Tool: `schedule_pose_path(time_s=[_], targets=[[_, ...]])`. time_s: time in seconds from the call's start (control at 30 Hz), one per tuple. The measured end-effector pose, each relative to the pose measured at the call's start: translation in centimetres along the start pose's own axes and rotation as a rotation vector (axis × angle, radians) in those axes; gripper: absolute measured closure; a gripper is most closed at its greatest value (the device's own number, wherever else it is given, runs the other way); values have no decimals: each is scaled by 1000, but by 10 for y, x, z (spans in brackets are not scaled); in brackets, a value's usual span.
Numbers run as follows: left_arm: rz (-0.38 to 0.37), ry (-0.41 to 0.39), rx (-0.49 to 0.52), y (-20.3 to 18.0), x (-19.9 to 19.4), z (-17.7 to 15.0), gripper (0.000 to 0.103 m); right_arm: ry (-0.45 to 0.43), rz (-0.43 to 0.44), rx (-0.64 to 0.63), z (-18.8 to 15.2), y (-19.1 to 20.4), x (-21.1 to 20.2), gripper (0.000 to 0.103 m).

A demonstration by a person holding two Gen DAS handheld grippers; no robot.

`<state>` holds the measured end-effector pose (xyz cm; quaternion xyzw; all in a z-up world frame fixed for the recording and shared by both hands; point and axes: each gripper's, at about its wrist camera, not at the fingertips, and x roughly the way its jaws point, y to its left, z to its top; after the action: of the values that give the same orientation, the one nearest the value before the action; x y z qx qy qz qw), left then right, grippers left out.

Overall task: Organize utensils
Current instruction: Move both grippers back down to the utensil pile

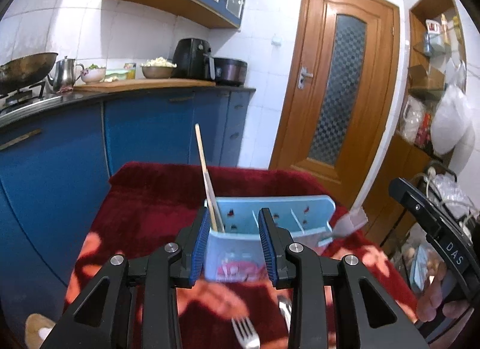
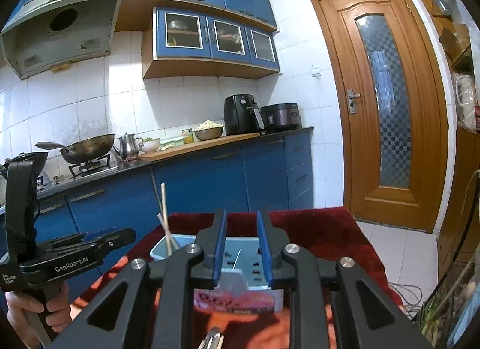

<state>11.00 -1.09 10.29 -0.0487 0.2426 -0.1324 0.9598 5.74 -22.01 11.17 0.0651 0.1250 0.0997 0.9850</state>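
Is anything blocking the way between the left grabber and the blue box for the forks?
Nothing visible blocks it. The left gripper hangs open right in front of the blue utensil holder, with only red cloth beneath. The wooden chopsticks stand inside the holder's left compartment, not in the path.

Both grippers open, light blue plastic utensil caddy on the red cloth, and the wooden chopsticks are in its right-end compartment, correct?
Not quite: the wooden chopsticks stand in the left-end compartment of the light blue plastic utensil caddy, as the left wrist view shows. Both grippers, left and right, are open.
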Motion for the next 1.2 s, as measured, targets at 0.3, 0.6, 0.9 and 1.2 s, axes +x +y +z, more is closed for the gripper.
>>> schedule_pose_path(time_s=[0.3,0.6,0.9,1.2], targets=[[-25,145,16,-10,-9,-37,69,125,2,18,-33,5,-14,79],[-21,283,2,-10,-1,-73,69,224,-11,54,-65,-1,-24,77],[-32,451,-25,-8,22,-100,69,279,-13,95,-91,-10,-32,70],[-12,559,-17,-11,45,-109,69,308,-31,124,-104,-27,-36,70]])
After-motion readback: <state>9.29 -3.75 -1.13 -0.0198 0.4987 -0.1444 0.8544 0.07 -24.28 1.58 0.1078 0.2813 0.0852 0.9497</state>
